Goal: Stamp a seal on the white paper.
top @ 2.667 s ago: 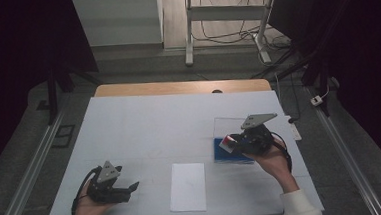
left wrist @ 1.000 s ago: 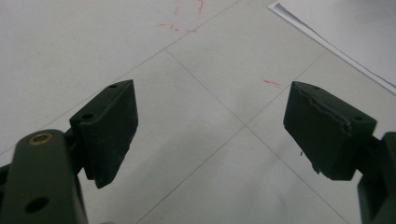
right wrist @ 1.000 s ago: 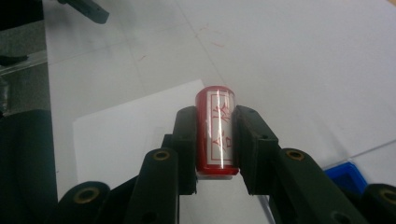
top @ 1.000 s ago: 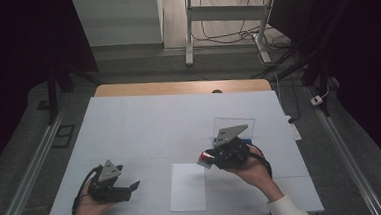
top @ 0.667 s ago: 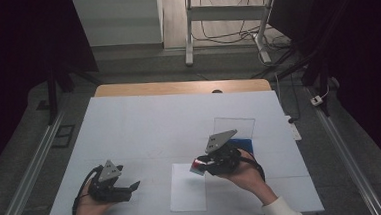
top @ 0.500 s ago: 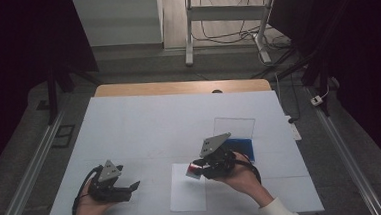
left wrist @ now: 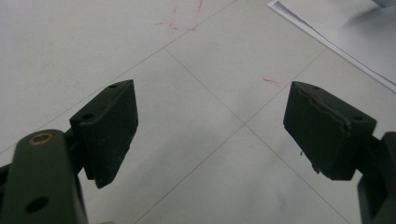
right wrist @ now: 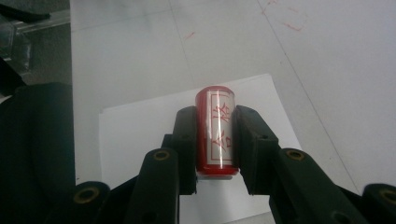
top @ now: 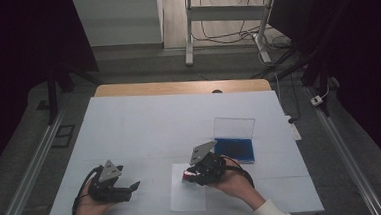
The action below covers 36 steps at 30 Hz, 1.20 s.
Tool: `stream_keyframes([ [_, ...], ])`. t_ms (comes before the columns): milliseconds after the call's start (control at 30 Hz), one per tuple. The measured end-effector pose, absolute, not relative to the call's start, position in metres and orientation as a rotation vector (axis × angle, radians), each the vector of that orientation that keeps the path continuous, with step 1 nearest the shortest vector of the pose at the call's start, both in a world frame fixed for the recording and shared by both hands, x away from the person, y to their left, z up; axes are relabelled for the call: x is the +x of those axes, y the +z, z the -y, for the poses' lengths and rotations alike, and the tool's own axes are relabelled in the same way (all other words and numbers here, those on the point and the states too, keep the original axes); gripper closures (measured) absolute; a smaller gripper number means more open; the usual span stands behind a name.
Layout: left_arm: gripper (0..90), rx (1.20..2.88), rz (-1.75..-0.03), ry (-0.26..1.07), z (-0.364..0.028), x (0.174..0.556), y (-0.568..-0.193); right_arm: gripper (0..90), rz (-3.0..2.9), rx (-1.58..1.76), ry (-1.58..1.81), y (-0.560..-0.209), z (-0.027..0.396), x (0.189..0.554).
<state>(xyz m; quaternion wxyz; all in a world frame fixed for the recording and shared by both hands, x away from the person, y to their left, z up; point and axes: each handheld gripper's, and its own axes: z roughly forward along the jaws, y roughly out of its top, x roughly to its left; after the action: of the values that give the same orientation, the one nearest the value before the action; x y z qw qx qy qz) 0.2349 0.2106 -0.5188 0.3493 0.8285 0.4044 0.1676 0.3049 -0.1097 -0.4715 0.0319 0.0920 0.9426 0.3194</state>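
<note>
A white tabletop (top: 144, 125) with faint grid lines and small red pen marks stands in a dark room; behind it lie a grey floor, a metal frame's legs and loose cables. A white paper sheet (top: 186, 200) lies near the front edge. Behind and to the right of the sheet sits an open clear case with a blue pad (top: 234, 150). Above the sheet's upper right part, the right gripper (top: 188, 175) has its fingers (right wrist: 184, 135) clamped on a red cylindrical stamp (right wrist: 215, 130), whose label bears red Chinese characters reading "合格". Well to the left of the sheet, the left gripper (top: 133, 186) rests with fingers (left wrist: 109, 126) spread wide, holding nothing.
</note>
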Motion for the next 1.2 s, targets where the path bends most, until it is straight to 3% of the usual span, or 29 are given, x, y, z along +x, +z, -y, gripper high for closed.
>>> stream_keyframes([
  [1200,18.5,2.154,-1.045,0.437,-0.211,0.235,-0.519,69.4,-2.907,0.274,0.900,-0.487,0.103,0.305],
])
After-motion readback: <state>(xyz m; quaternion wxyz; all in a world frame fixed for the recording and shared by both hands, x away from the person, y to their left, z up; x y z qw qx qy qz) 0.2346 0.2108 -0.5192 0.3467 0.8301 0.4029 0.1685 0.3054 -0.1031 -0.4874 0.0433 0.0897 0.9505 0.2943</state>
